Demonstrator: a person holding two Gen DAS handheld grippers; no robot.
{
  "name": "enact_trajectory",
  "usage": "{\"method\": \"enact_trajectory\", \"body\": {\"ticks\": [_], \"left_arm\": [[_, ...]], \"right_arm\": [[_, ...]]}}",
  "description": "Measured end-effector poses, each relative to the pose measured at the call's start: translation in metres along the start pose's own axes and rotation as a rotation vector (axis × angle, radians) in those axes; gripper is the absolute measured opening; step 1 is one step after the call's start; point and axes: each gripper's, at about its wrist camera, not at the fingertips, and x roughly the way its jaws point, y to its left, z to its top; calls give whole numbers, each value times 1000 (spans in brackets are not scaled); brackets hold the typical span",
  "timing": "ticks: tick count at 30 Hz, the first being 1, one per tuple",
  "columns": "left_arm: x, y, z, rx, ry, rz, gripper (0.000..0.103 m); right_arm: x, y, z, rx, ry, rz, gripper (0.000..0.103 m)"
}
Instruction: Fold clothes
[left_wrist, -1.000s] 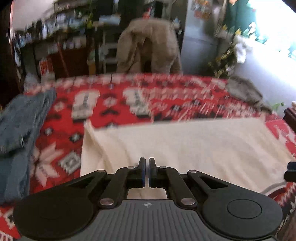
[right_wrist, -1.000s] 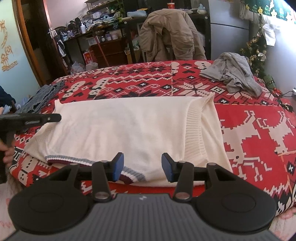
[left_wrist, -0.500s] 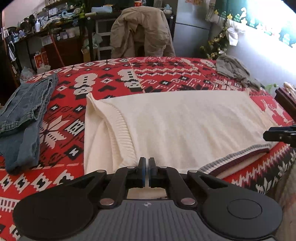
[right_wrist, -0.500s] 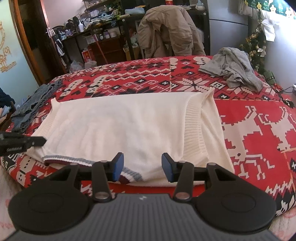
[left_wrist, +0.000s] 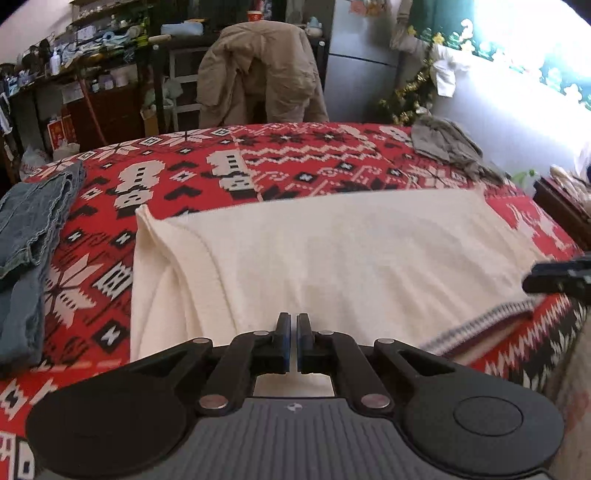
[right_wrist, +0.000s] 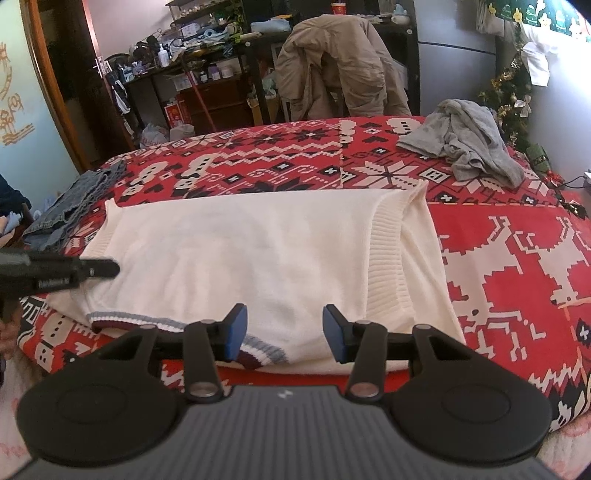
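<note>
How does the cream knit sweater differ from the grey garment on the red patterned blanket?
The cream knit sweater lies spread flat near the front edge; the grey garment sits crumpled in a heap at the far right. The sweater has a striped hem; the grey one looks plain. Both rest on the red patterned blanket, untouched by either gripper.

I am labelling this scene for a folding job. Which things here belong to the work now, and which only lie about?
In the job: cream sweater, left gripper, right gripper.

Lying about: jeans, grey garment, beige jacket on the chair, red patterned cover.
</note>
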Motion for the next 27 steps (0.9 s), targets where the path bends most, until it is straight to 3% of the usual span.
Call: {"method": "enact_trajectory", "body": {"ticks": [5,6,7,8,14,19,24,27], "left_arm": [[-18,-1,-15,12,19,7,3],[-20,-1,-16,14,18,10,3],[-22,0,-17,16,18,12,3],[-23,0,-19,12,18,12,3],[-23,1,-20,-3,11,12,4],[-24,4,-21,-15,9,13,6],[-27,10,-20,-63,-7,6,6],[-29,13,-17,-96,-21,-6,5]], "right_arm": [[1,-5,-3,2,14,-7,46],[1,-5,-3,-3,14,-1,39],[1,-5,-3,-8,14,6,14],[1,-5,-3,-14,20,6,6],[9,-5,-1,-31,15,-13,6],[21,-11,-2,-90,26,-93,0],[14,-32,0,-33,21,-125,0],[11,-34,4,-12,3,-101,2]]}}
